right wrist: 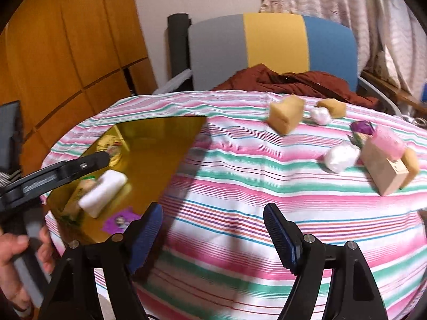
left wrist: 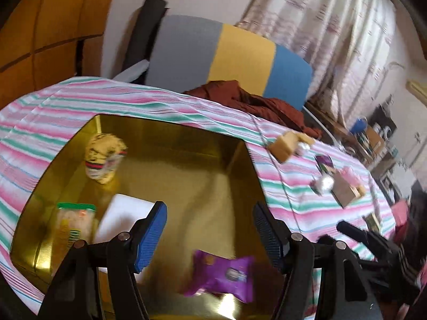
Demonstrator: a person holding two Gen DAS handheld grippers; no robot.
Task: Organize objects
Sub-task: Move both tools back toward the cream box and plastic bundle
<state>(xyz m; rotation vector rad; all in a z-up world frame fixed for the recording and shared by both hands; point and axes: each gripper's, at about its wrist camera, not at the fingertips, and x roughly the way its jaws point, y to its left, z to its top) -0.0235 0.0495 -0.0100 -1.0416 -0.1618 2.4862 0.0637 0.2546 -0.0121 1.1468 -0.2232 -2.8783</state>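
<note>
Striped pink, green and white tablecloth (right wrist: 240,176) over a round table, tri-colour grey, yellow and blue chair back (right wrist: 272,48) and rumpled rust-red cloth (right wrist: 293,80) at the far side. Shiny gold square tin (left wrist: 186,144) at the left of the table, already holding a purple foil snack packet (left wrist: 221,272) near the front, a white rectangular foam block (left wrist: 122,216), a clear green-topped packet (left wrist: 76,221) and a patterned yellowish bundle (left wrist: 105,157) at the far left corner. Left gripper (left wrist: 209,236) poised over the tin, blue-padded jaws apart and empty, purple packet lying loose below them: seemingly just past a drop-off. Right gripper (right wrist: 213,238) over bare cloth, jaws likewise spread with nothing between. Still out on the right of the table: tan sponge chunk (right wrist: 285,117), a smaller tan piece (right wrist: 332,108), two crumpled white wads (right wrist: 340,157), a second purple packet (right wrist: 361,128), a pale wooden block (right wrist: 384,170) under a pink piece (right wrist: 387,141). Next, probably, a reach rightward and farther out with the right gripper, jaws kept wide for a bulky sponge, then a carry back left to the tin.
</note>
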